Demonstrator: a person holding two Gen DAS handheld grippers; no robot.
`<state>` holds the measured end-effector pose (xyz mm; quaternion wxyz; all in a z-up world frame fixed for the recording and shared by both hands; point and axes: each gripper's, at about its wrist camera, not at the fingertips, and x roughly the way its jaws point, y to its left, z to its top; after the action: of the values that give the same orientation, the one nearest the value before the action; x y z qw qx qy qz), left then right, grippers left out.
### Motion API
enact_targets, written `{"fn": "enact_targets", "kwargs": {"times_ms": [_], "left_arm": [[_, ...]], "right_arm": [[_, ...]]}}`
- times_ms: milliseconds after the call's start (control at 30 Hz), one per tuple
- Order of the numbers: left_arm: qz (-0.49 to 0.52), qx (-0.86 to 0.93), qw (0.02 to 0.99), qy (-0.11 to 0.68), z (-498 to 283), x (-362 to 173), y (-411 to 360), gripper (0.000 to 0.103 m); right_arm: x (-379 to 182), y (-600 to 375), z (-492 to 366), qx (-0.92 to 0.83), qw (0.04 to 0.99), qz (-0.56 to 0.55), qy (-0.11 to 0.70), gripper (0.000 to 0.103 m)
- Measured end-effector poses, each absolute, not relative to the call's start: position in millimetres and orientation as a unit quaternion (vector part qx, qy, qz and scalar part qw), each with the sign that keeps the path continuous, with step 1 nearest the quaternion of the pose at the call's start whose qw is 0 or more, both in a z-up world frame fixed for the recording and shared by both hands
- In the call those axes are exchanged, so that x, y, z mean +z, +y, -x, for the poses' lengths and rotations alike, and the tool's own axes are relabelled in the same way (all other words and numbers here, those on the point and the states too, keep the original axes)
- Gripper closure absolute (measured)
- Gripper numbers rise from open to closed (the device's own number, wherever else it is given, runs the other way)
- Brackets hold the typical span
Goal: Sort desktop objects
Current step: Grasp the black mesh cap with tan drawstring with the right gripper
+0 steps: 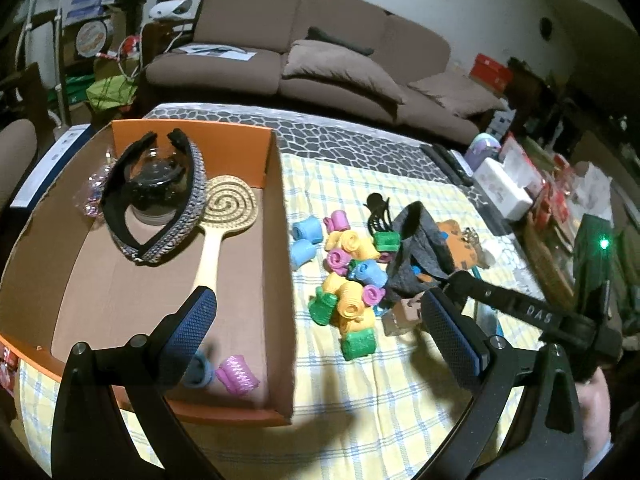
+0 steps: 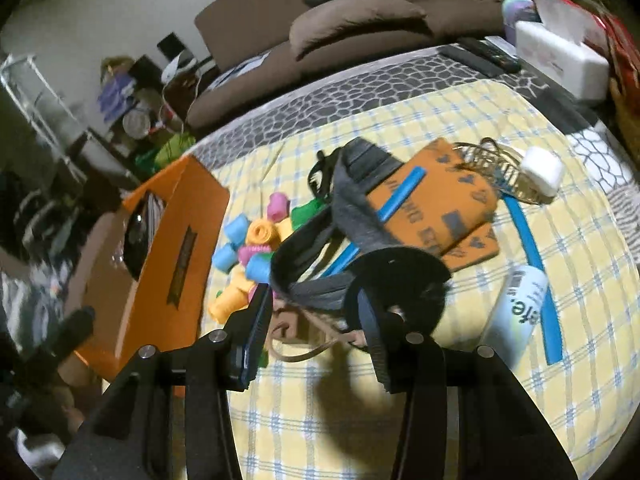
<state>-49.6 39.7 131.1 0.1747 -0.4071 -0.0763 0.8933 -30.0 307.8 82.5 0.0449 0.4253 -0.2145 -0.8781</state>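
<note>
My left gripper (image 1: 320,316) is open and empty above the orange cardboard box (image 1: 276,208), whose right wall lies between the fingers. In the box lie headbands (image 1: 160,216), a round brush (image 1: 224,216), a pink roller (image 1: 238,374) and a blue-grey roller (image 1: 198,370). A pile of coloured hair rollers (image 1: 348,276) lies on the checked cloth right of the box. My right gripper (image 2: 316,304) has its jaws around a grey-and-black headband (image 2: 352,208), lifted above the pile; the frame is blurred, so I cannot tell whether it grips. The rollers (image 2: 248,248) and box (image 2: 180,240) also show there.
On the cloth are an orange card packet (image 2: 444,208), blue rods (image 2: 532,248), a white tube (image 2: 516,304), a gold wire piece (image 2: 496,172), a white block (image 2: 542,170) and a black claw clip (image 1: 378,210). A white tissue box (image 2: 560,56) and remotes (image 2: 484,56) lie behind. A brown sofa (image 1: 320,52) stands beyond.
</note>
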Motion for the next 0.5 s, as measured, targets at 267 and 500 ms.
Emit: {"fn": "enact_targets", "kwargs": {"times_ms": [267,500], "left_arm": [[0.408,0.887,0.210,-0.052,41.5,129.4,69.2,0.011],[0.406,0.881,0.242,-0.016,31.9,121.3,105.8,0.014]], "right_arm": [[92.2,331.2,23.7,-0.879,0.033,-0.413,-0.237,0.056],[87.6,357.5,20.0,-0.872,0.015,-0.423,-0.244,0.056]]}}
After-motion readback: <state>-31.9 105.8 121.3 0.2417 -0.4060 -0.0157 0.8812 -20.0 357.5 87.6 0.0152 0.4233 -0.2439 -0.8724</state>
